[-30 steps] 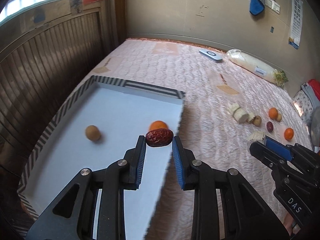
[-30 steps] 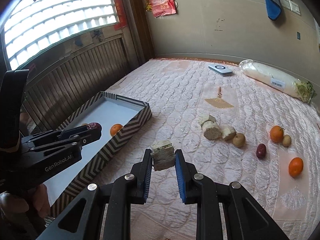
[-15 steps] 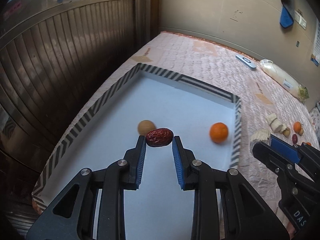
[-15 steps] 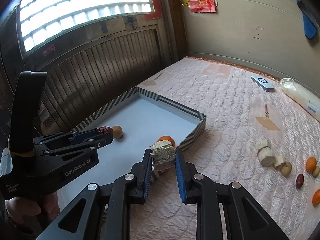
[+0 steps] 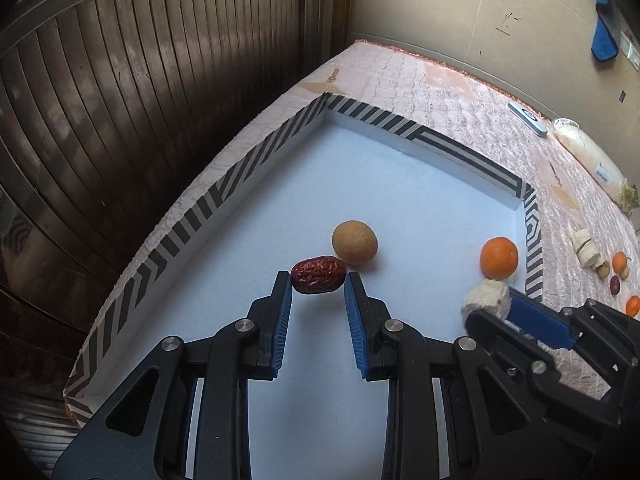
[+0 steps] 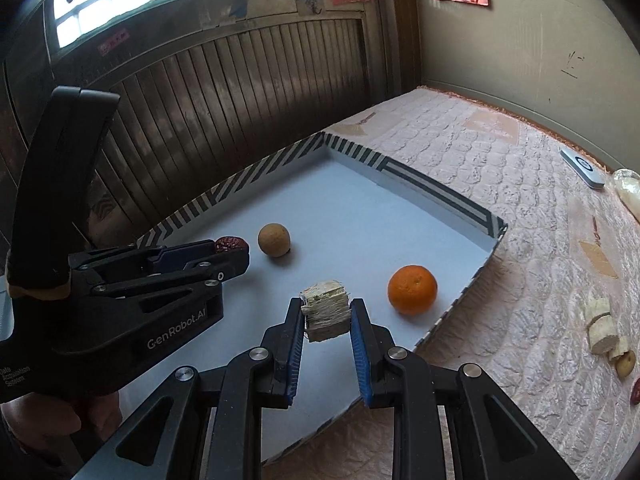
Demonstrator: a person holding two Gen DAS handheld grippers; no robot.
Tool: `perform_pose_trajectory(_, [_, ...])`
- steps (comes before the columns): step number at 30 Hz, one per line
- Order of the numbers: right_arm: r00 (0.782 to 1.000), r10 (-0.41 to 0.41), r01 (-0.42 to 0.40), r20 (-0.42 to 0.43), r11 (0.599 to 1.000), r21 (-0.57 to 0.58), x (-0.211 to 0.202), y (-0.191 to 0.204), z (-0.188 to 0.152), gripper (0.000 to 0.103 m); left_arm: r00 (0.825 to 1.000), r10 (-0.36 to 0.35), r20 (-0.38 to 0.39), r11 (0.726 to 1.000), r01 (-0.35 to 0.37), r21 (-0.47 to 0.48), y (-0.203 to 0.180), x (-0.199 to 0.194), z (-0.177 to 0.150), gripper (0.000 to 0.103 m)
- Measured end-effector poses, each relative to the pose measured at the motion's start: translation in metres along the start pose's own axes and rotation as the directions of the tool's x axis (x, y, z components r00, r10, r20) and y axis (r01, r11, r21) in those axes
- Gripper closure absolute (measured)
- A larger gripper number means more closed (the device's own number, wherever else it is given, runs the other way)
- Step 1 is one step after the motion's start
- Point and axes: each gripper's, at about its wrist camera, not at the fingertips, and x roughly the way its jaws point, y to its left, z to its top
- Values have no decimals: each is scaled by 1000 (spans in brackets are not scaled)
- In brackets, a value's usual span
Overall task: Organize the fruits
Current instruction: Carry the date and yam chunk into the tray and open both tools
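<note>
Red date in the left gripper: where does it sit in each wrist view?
Left wrist: the red date is centre frame, pinched between the left gripper's fingers, just below-left of the tan round fruit.
Right wrist: the red date is mid-left, a sliver at the tip of the left gripper.
Shared landmark: the orange in the striped tray.

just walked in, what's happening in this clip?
A person with two handheld grippers is sorting fruit into a striped-rim tray on a quilted bed. The left gripper is shut on a red date, held over the tray floor close to a tan round fruit. The right gripper is shut on a pale fibrous chunk, also over the tray, near an orange already inside. More fruit pieces lie on the quilt outside the tray.
</note>
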Motion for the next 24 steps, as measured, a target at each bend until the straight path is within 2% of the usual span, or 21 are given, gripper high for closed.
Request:
perform_pose_trajectory(9, [1000,-8,7,-24,999,-41,16,6,0,81,999,-10,-35,1000,10,-23,4,8,2,77])
perform_pose_trajectory(13, [1000,5,-5,-12,999,-41,16,8,0,70,999,-12,-41,999,10,-39,7,9,2,76])
perform_pose_trajectory(14, [1000,10,-10,-8,999,-39,15,8,-1,69,999,-14,-45,999,12,-41,7,9,2,73])
perform_pose_trajectory(17, [1000,9,-9,5,999,-38,8,8,-2,67,999,-20,-32,999,18,-48,7,5,1,50])
perform_pose_trajectory(18, [1000,7,-7,9,999,-37,4,8,-4,67,1000,-21,-18,998,20,-53,8,1,1,47])
perform_pose_trajectory(24, [998,-25,27,56,999,-26,-18,4,-9,65,999,-13,34,999,15,-38,-2,-17,0,47])
